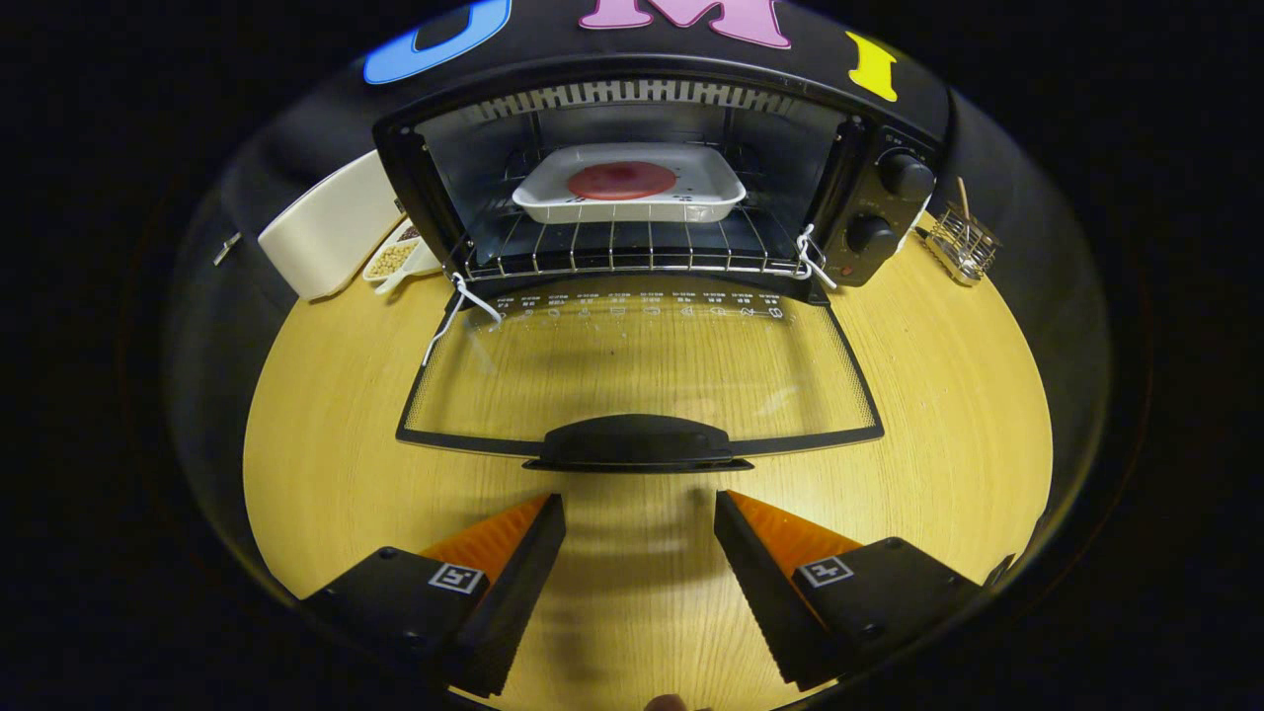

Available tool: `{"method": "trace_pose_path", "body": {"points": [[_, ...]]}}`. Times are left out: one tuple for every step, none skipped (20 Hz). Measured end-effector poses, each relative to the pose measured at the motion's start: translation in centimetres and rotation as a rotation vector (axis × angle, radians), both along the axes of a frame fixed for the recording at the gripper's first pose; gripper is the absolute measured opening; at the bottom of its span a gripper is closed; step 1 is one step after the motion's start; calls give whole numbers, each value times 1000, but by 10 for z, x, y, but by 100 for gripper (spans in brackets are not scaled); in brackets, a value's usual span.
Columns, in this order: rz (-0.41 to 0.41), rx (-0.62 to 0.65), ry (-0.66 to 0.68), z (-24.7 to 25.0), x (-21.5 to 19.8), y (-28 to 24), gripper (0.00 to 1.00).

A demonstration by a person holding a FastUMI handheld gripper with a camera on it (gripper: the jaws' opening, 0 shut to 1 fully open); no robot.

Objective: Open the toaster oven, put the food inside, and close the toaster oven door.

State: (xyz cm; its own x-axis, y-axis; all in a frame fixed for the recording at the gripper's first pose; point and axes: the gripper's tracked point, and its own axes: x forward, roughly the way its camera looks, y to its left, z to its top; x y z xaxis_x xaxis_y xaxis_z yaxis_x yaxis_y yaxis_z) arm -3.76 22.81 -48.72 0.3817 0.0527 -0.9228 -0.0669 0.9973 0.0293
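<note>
A black toaster oven (879, 212) stands at the back of the wooden table with its glass door (642, 370) folded down flat toward me. On the wire rack inside rests a white tray (711, 193) holding a round red slice of food (622, 181). The door's black handle (637, 444) lies just ahead of my fingers. My gripper (640, 509) hovers above the table in front of the handle, open, with nothing between its fingers.
Left of the oven stand a cream rectangular container (331, 232) and a small dish of beans (395, 259). A small wire rack (963, 242) sits to the oven's right. Bare wooden tabletop (326, 444) flanks the open door.
</note>
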Motion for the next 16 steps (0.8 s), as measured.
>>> {"method": "trace_pose_path", "body": {"points": [[-9, 2, -2, -1, 4, 1, 99], [-17, 1, -4, -3, 8, 2, 99], [-26, -5, 7, -6, 8, 1, 99], [-31, -4, 23, -9, 7, 2, 99], [-39, -9, 28, -12, 9, 2, 99], [-45, -13, 27, -11, 11, 3, 99], [-38, -21, 31, -10, 10, 3, 99], [-29, -25, 30, -10, 10, 2, 99], [-26, -24, 27, -9, 10, 3, 99], [-30, -19, 23, -6, 10, 2, 99], [-34, -15, 15, -3, 10, 3, 99], [-34, -12, 7, 1, 10, 3, 99], [-29, -10, -7, 7, 9, 3, 99], [-26, -6, -20, 13, 9, 2, 99], [-26, 0, -32, 18, 8, 2, 99], [-28, 9, -42, 23, 9, 3, 99]]}}
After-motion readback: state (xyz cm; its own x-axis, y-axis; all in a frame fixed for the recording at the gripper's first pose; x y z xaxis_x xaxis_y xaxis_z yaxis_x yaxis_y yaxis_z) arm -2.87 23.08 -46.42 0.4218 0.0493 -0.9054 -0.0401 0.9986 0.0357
